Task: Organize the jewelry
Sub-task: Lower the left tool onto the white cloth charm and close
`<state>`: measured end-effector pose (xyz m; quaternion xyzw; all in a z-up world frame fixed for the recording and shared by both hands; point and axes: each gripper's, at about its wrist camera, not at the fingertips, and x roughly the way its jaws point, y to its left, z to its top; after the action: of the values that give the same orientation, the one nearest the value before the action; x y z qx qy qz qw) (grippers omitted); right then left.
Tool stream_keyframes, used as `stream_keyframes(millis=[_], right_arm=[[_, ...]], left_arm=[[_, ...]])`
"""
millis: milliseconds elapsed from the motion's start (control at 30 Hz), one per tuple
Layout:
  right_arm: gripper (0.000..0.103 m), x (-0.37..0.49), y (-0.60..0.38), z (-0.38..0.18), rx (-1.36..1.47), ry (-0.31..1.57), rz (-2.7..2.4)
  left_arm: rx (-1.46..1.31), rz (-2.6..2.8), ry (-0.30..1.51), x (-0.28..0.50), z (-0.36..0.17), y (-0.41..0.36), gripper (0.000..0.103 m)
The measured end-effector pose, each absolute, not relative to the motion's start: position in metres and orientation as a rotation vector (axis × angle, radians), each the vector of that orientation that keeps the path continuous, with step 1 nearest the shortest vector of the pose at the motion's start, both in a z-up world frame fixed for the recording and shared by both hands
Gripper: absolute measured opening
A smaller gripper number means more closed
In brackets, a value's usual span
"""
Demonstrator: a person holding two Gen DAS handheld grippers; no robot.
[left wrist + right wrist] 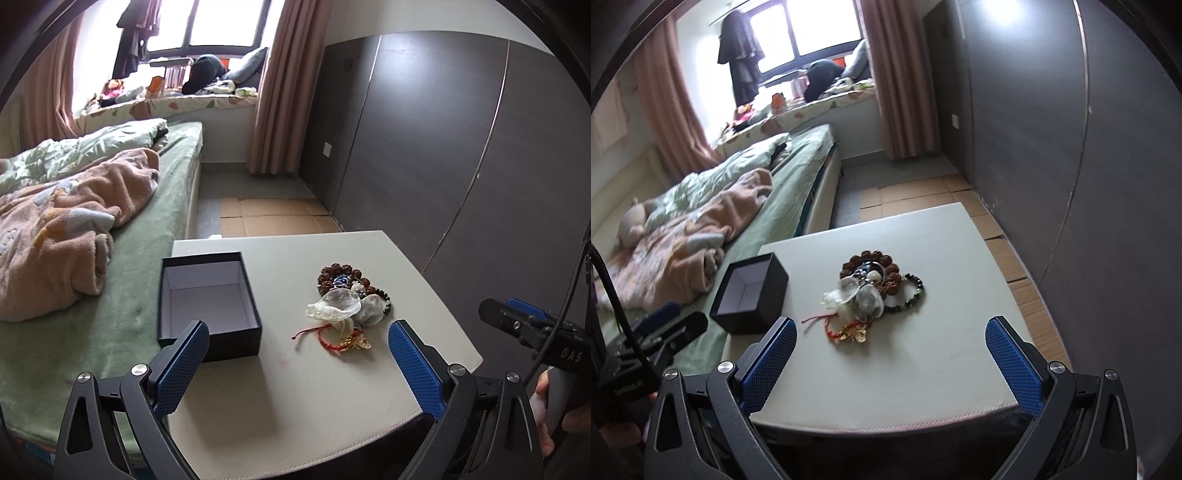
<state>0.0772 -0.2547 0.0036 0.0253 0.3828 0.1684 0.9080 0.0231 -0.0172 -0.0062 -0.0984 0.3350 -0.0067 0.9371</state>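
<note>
Two blue-padded fingers of the left gripper stand wide apart in the left wrist view, holding nothing, above the near part of a pale table. An open black box with a white inside sits at the table's left edge, its near corner behind the left finger. To the box's right, well apart from it, lies the jewelry pile: a brown bead bracelet at the far side, clear glassy pieces in the middle, a red cord bracelet with a gold charm nearest the camera. The right gripper shows at the right edge, off the table; its opening cannot be told here. A bed with blankets runs along the left.

From the right wrist view, the right gripper is likewise spread wide and empty over the table's near edge. The pile lies ahead between the fingers, a dark bead bracelet on its right side. The box stands to the left, and the left gripper reaches in from the lower left beside it.
</note>
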Motion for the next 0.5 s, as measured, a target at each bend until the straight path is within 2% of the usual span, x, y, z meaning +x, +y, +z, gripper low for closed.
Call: stream_keyframes(millis=[233, 400, 500], right_arm=[[0.103, 0.093, -0.263, 0.004, 0.089, 0.792, 0.322], [0.103, 0.109, -0.267, 0.0, 0.119, 0.818, 0.306], [0.103, 0.12, -0.272, -0.006, 0.161, 0.85, 0.307]], left_arm=[[-0.206, -0.062, 0.711, 0.05, -0.016, -0.03, 0.088], [-0.202, -0.102, 0.745, 0.073, -0.028, -0.042, 0.086], [-0.204, -0.122, 0.787, 0.088, -0.038, -0.048, 0.08]])
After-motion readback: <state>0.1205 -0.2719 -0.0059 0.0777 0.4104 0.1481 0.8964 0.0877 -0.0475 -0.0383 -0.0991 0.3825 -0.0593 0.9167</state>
